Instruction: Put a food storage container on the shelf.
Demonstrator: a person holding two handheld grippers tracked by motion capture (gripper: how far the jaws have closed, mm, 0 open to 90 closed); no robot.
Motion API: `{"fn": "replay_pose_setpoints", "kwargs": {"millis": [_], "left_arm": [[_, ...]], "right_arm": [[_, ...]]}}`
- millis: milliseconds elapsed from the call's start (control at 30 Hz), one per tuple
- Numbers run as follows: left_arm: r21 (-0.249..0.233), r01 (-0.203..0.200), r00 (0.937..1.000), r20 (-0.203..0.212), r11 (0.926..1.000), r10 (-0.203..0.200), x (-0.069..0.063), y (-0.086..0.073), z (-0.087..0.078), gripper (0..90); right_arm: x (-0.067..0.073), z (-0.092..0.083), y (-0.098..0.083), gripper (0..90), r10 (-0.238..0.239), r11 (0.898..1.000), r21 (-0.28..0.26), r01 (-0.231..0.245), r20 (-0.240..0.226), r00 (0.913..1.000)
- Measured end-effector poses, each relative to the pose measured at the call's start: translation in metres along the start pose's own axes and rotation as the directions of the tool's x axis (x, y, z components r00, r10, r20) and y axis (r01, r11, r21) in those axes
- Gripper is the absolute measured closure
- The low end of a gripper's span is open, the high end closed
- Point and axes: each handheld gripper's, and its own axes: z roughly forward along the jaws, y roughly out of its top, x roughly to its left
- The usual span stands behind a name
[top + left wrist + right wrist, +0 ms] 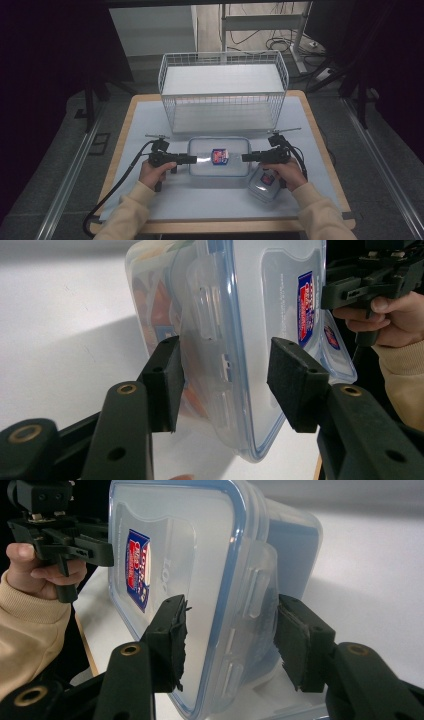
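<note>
A clear lidded container (pixel 219 157) with a blue rim and a red-and-blue label lies in the middle of the table (pixel 150 200). My left gripper (pixel 194 159) points at its left end and my right gripper (pixel 245 157) at its right end. In the left gripper view the jaws (pixel 225 365) straddle the container's (pixel 240 315) latch end, one pad over the lid and one by the base, with a small gap at the lid. The right gripper (pixel 230 625) straddles the opposite latch of the container (pixel 200 555) likewise, pads a little apart from it. Both grippers are open.
A white wire basket (pixel 222 92) stands at the back of the table, just behind the container. A smaller clear lidded container (pixel 262 182) lies under my right hand near the front right. The table's front middle has free room.
</note>
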Motion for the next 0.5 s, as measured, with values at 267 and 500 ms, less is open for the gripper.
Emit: {"fn": "replay_pose_setpoints", "kwargs": {"millis": [267,500], "left_arm": [[-0.005,0.007,0.9999,-0.011,1.0,-0.007,-0.0034,-0.001,-0.0012,51.0],[-0.008,0.015,0.9998,-0.014,0.9999,-0.015,-0.0042,-0.0007,-0.0016,51.5]], "right_arm": [[0.0012,-0.0013,-0.0002,49.8,0.045,0.999,0.0,-0.045,-0.001,0.999],[0.0016,-0.0015,-0.0007,49.9,0.062,0.998,-0.011,-0.062,-0.003,0.9981]]}}
